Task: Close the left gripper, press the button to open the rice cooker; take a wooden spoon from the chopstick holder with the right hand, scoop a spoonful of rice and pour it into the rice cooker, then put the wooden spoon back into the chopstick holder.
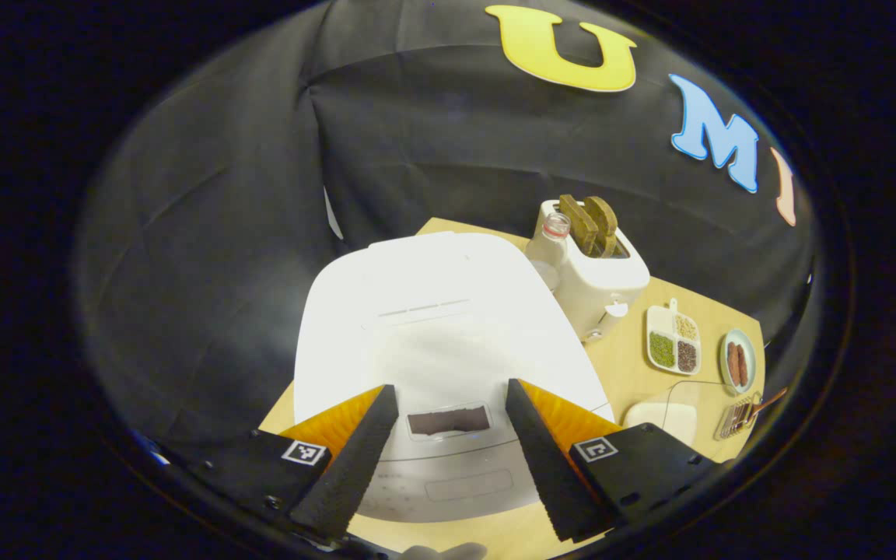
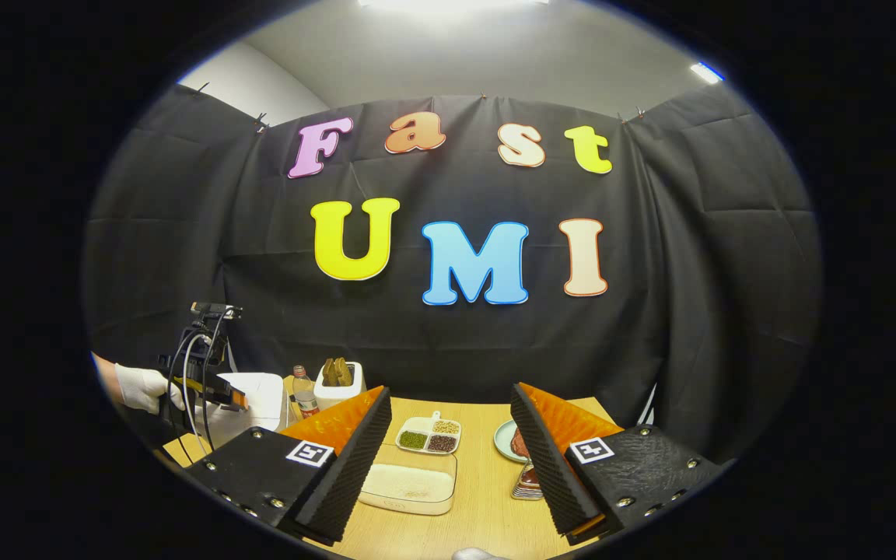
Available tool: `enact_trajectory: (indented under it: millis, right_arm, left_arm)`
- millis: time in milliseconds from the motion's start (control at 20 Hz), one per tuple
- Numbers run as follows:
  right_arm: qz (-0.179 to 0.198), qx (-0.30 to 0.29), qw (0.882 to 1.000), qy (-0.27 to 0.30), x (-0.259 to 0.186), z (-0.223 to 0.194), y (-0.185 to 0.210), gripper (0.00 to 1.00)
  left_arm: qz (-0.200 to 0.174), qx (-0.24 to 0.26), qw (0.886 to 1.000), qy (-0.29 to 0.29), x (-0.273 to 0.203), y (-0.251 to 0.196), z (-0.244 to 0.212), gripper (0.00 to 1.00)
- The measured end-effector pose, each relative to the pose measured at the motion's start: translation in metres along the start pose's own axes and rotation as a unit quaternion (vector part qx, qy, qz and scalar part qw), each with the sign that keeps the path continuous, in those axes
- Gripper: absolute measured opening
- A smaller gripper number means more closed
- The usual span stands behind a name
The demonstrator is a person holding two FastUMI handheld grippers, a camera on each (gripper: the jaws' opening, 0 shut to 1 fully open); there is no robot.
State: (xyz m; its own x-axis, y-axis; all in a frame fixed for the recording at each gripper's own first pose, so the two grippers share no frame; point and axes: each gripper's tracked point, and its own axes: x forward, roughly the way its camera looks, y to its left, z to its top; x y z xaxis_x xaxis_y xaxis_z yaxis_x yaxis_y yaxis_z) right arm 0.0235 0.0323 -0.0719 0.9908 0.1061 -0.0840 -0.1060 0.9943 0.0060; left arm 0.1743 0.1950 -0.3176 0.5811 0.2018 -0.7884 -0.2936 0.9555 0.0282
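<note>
The white rice cooker sits under my left gripper with its lid down. Its dark release button lies between the two open fingers, which hover above the cooker's front. At the far right a wooden spoon rests in the chopstick holder, beside a clear box of rice. My right gripper is open and empty, above the table's near edge, with the rice box just ahead and the chopstick holder by its right finger. A gloved hand holds the left gripper over the cooker.
A white toaster with bread slices and a small bottle stand behind the cooker. A divided dish of beans and a plate with sausages lie on the wooden table. Black cloth walls the booth.
</note>
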Motion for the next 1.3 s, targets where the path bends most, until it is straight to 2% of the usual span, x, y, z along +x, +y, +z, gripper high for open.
enact_trajectory:
  millis: [450, 600, 700, 800, 900, 1050, 1300]
  right_arm:
    - [0.006, 0.021, 1.0, 0.006, 0.005, -0.002, 0.005, 0.95]
    - [0.003, 0.018, 1.0, 0.006, 0.005, 0.0, 0.003, 0.95]
    - [0.004, 0.016, 1.0, 0.004, 0.005, 0.002, 0.005, 0.95]
    - [0.001, 0.01, 1.0, -0.002, 0.003, 0.008, 0.003, 0.95]
    - [0.003, 0.013, 1.0, -0.01, 0.001, 0.015, 0.004, 0.95]
    - [-0.001, 0.01, 1.0, -0.025, -0.002, 0.029, -0.001, 0.95]
    - [-0.009, 0.005, 0.999, -0.053, -0.015, 0.05, -0.009, 0.95]
  left_arm:
    - [-0.005, 0.014, 1.0, -0.011, 0.005, -0.005, 0.007, 1.0]
    - [-0.007, 0.018, 1.0, -0.017, 0.003, -0.004, 0.01, 0.97]
    - [-0.008, 0.015, 1.0, -0.012, -0.001, -0.005, 0.006, 0.99]
    - [-0.018, 0.03, 0.998, -0.043, -0.016, -0.012, 0.021, 0.99]
    - [-0.024, 0.055, 0.992, -0.108, -0.047, -0.021, 0.053, 0.99]
    - [-0.045, 0.065, 0.974, -0.211, -0.122, -0.044, 0.092, 0.99]
    - [-0.085, 0.071, 0.944, -0.311, -0.238, -0.078, 0.103, 0.98]
